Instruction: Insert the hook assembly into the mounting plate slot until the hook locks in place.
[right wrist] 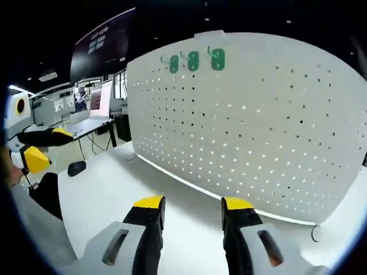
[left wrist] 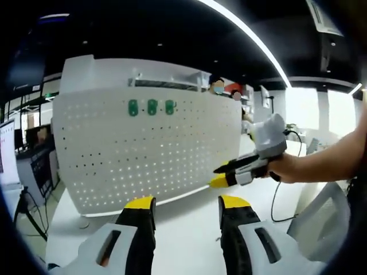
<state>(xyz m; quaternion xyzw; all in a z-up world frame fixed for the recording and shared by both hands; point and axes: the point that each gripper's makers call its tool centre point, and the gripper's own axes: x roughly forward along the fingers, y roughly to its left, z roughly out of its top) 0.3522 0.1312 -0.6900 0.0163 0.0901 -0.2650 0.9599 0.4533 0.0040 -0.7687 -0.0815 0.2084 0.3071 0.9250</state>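
A white perforated mounting plate stands upright on a white table. Three green hook assemblies sit side by side in its top rows. In the left gripper view, my left gripper is open with nothing between its yellow-tipped jaws, short of the plate's foot. My right gripper comes in from the right, held by a hand, with its jaws slightly apart near the plate's right edge. In the right gripper view, my right gripper is open and empty, and my left gripper shows at the far left, open.
The white table runs along the plate's foot. A black mouse lies on it to the left. A small thin wire piece lies by the plate's lower right corner. Desks and monitors stand behind.
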